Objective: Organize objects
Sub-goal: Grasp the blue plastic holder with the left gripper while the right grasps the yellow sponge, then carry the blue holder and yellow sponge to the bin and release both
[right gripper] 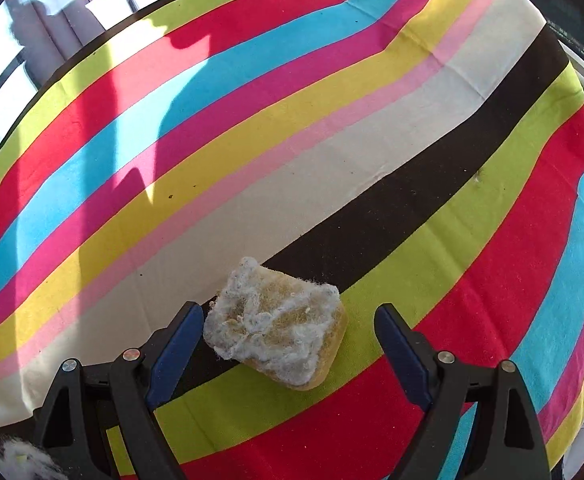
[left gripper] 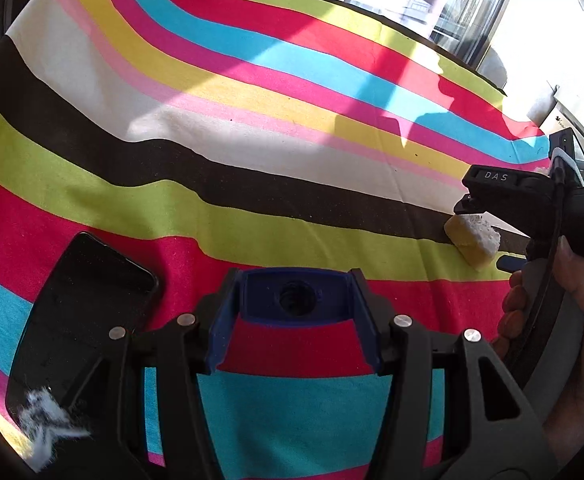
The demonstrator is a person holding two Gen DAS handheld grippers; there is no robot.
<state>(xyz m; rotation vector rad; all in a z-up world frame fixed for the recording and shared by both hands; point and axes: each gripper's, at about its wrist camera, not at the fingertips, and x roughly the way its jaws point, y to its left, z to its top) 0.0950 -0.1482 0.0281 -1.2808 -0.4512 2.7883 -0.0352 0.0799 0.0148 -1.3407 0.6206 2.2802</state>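
Right gripper (right gripper: 287, 344): jaws wide, nothing clamped. I see blue pads either side of the sponge (right gripper: 277, 330), gaps on both sides, no contact.
Left gripper (left gripper: 296, 316): narrower set, closed on a dark blue block (left gripper: 296, 294) with a round hole in its face; block sits across the fingertips.
Sponge: yellow body, frayed white fluff on top. Lies on the tablecloth (right gripper: 332, 120) across the brown and lime stripes. In my left wrist view it shows at far right (left gripper: 474, 240), right under the other gripper's tip.
Phone (left gripper: 87, 300): black slab, flat on the cloth, near left of the left gripper, over red and cyan stripes.
Fluff tuft (left gripper: 47, 436): white, at the phone's near end, partly on it. Another white tuft at bottom left of the right wrist view (right gripper: 19, 460); can't tell if it's the same one.
Hand (left gripper: 572, 300): person's hand wrapped on the right gripper's handle, right edge of the left wrist view.
Tablecloth: bold stripes, sun patches and hard shadows across the far half.
Windows (left gripper: 432, 0): beyond the far edge of the table, bright.
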